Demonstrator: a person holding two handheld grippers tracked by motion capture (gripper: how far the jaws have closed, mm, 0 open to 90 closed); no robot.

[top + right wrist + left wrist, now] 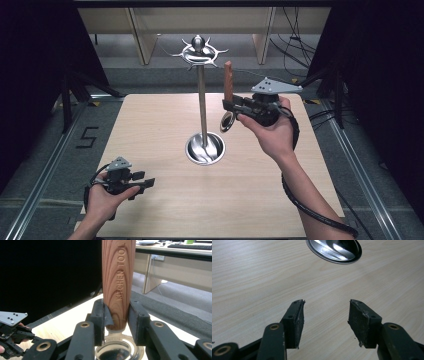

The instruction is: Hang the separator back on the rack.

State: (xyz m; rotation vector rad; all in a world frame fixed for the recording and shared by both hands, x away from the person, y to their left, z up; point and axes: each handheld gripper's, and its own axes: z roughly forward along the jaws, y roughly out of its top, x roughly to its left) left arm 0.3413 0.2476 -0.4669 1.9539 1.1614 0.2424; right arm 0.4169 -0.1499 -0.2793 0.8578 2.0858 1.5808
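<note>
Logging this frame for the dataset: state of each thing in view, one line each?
Left tool: open, empty, held low over the table, apart from the stand's base.
Right tool: shut on the kitchen utensil, raised beside the stand.
Kitchen utensil: upright, wooden handle up, metal end hanging below the jaws, off the table.
Utensil stand: upright on its round base; hooks on top look empty.
</note>
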